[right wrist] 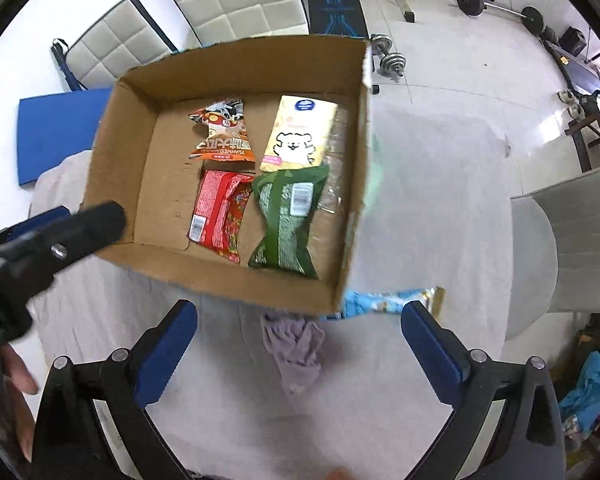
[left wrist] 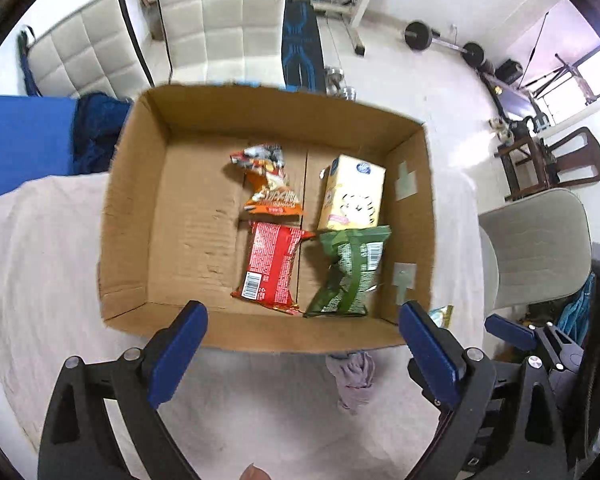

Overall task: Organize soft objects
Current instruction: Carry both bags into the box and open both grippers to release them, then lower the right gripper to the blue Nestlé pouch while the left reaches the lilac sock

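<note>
A cardboard box point(left wrist: 140, 216) point(right wrist: 236, 276) sits on the cloth-covered table. Inside lie an orange snack bag point(left wrist: 270, 184) point(right wrist: 222, 136), a yellow tissue pack point(left wrist: 352, 194) point(right wrist: 298, 134), a red packet point(left wrist: 270, 266) point(right wrist: 220, 210) and a green packet point(left wrist: 350, 272) point(right wrist: 288, 220). A crumpled purple cloth point(left wrist: 354, 376) point(right wrist: 296, 350) lies on the table just in front of the box. A light blue packet point(right wrist: 384, 300) point(left wrist: 442, 314) lies at the box's near right corner. My left gripper point(left wrist: 304, 328) is open and empty above the box's near wall. My right gripper point(right wrist: 300, 330) is open and empty above the purple cloth.
The table wears a pale cloth point(left wrist: 40, 264). A blue mat point(left wrist: 20, 140) lies at the left. White padded chairs point(left wrist: 220, 20) stand behind, a grey chair point(left wrist: 540, 240) at the right. Weights and a bench point(right wrist: 336, 4) are on the floor beyond. The left gripper's body point(right wrist: 40, 240) shows at left.
</note>
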